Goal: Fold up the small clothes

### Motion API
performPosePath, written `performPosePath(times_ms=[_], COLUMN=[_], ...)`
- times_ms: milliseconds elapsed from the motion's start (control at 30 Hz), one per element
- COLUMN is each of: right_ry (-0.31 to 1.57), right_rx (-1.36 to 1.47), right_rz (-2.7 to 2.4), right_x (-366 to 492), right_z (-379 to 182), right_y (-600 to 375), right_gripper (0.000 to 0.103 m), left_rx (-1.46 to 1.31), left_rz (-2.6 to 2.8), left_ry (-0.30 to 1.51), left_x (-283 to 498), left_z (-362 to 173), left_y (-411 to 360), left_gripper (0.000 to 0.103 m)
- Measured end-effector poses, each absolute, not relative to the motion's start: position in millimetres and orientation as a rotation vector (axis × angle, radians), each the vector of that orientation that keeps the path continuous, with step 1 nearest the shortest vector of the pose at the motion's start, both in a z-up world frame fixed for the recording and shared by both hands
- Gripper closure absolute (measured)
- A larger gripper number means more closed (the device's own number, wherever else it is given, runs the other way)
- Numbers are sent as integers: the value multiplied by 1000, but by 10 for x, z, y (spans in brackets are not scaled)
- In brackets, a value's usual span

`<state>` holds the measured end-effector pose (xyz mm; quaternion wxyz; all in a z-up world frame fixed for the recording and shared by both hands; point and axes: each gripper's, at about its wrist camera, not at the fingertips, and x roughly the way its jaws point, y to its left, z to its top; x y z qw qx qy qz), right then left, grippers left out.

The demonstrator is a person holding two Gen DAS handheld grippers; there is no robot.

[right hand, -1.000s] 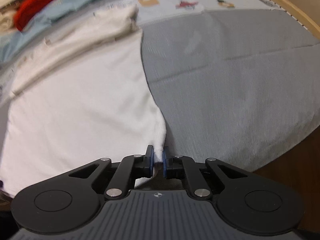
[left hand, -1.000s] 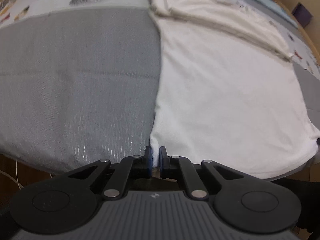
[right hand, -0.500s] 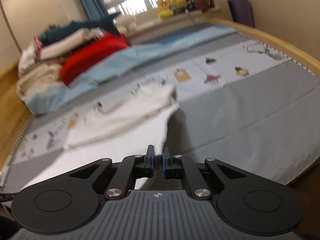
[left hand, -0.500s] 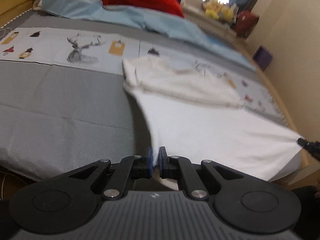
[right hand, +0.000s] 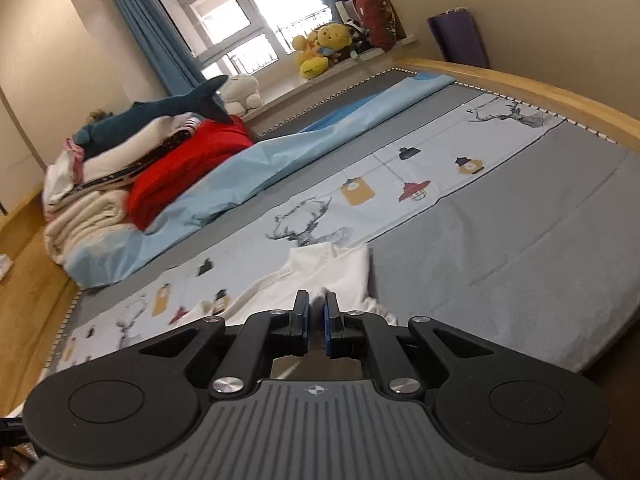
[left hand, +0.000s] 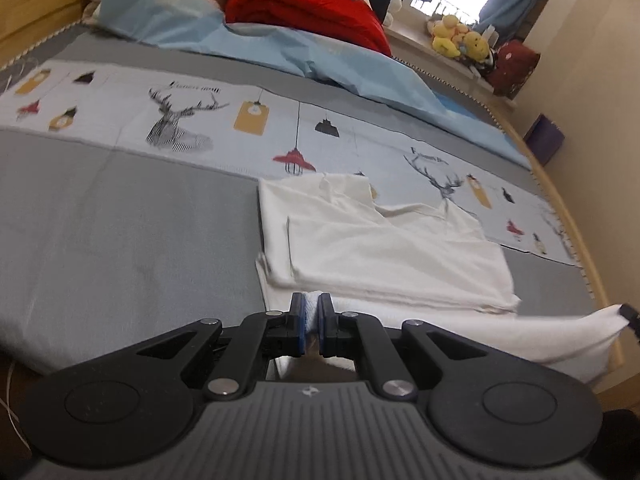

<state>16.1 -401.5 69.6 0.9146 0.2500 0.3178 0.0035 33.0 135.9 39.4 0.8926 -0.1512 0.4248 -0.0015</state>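
Observation:
A white shirt [left hand: 384,248] lies on the bed with its sleeves folded in. My left gripper [left hand: 311,320] is shut on its near left hem corner and holds it off the bed. My right gripper [right hand: 316,320] is shut on the near right hem corner; its tip also shows at the far right of the left wrist view [left hand: 628,314]. The hem hangs stretched between the two grippers. In the right wrist view the shirt [right hand: 320,276] shows just past my fingers, mostly hidden by the gripper.
The bed has a grey and printed cover [left hand: 120,208] and a wooden frame [right hand: 540,92]. A blue sheet [left hand: 320,56], a red blanket [left hand: 308,12] and stacked bedding [right hand: 92,184] lie at the far end. Plush toys [right hand: 320,48] sit on the windowsill.
Both grippers have lifted the hem corners and carried them forward toward the collar. The views have tilted up from the cover to the room.

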Motion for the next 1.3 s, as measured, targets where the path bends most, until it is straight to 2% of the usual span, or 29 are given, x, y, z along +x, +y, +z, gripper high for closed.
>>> performPosePath(times_ms=[300,367,533,800,900,967,1033,1200,1300], right_ry=[699,709,829,796,774,760,744,765,821], right_rx=[419,392,447,401,445,460,483,553,547], right_rz=[-1,-13,-103,-97,-121,-147,-170,-189,-110], right_x=[1168,1330,1533,1933,2065,2091,2064,1978,2028], right_z=[452,313,-181,-280,-336,-360,-386,-513,-611], right_y=[-3813,-3765,-3761,-3664,-3736,-3811,-3920,-4184,-4152], right_gripper=[97,97,97,97,95,91,86,83,82], left_rx=[-260,-315,-326,-335,-324,-360,-413,-435,-403], left_rz=[19,50,21,57,58,65,85,101,84], left_ry=[877,943,958,979,958,935,928,1010,1049], left_x=[1207,1334,1564,1870,1948,1930,1910,1927,1963], left_z=[-95,-292,-401,-563,-556,-526,-533,-671,-746], left_y=[1471,1558,1646,1626,1612,1671,1762,1854,1801], left_gripper=[97,97,97,97,94,89,89,86,73])
